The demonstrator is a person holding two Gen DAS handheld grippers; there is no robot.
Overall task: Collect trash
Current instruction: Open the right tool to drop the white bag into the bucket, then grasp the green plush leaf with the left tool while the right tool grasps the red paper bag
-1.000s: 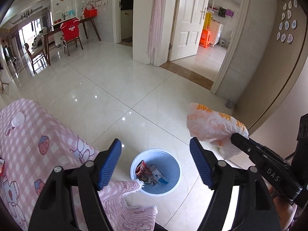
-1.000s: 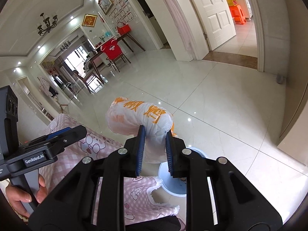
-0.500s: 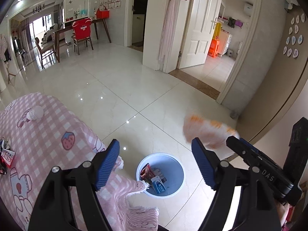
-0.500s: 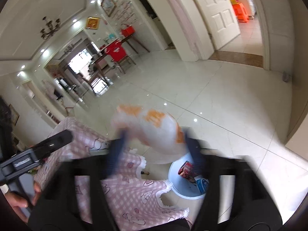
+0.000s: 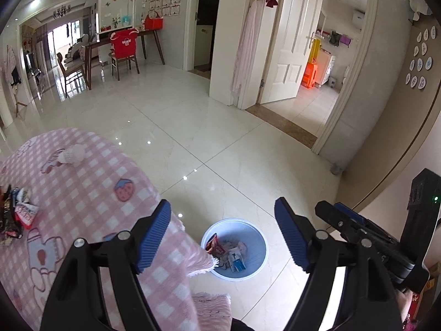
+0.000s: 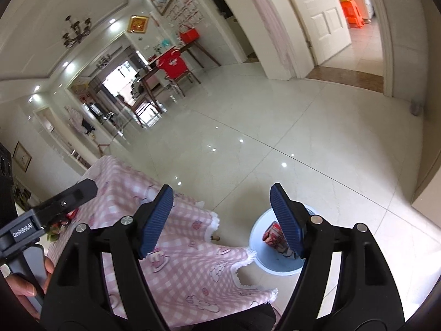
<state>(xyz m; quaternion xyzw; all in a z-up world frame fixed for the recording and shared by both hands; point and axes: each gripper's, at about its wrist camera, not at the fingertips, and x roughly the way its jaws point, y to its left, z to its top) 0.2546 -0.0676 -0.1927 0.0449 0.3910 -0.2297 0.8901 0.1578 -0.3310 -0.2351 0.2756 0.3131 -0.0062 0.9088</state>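
A pale blue waste bin (image 5: 257, 262) stands on the tiled floor by the corner of a pink checked tablecloth (image 5: 91, 193). In it lie a red wrapper (image 5: 213, 244), a blue-and-white carton (image 5: 237, 262) and crumpled white scraps. My left gripper (image 5: 222, 204) is open and empty above the table's edge and the bin. My right gripper (image 6: 222, 189) is also open and empty, and the bin (image 6: 261, 262) shows partly behind its right finger. Several wrappers (image 5: 16, 215) lie at the left of the table, with a crumpled pale wad (image 5: 71, 154) farther back.
The right gripper's body (image 5: 358, 229) reaches in from the right of the left wrist view. A hand (image 6: 24, 284) holds the left gripper's handle at the left of the right wrist view. Glossy floor stretches to a dining table with chairs (image 5: 121, 52) and an open white door (image 5: 289, 55).
My right gripper opened and let go of the white-and-orange bag, which is no longer between its fingers. The left gripper moved back and up, showing more of the table.
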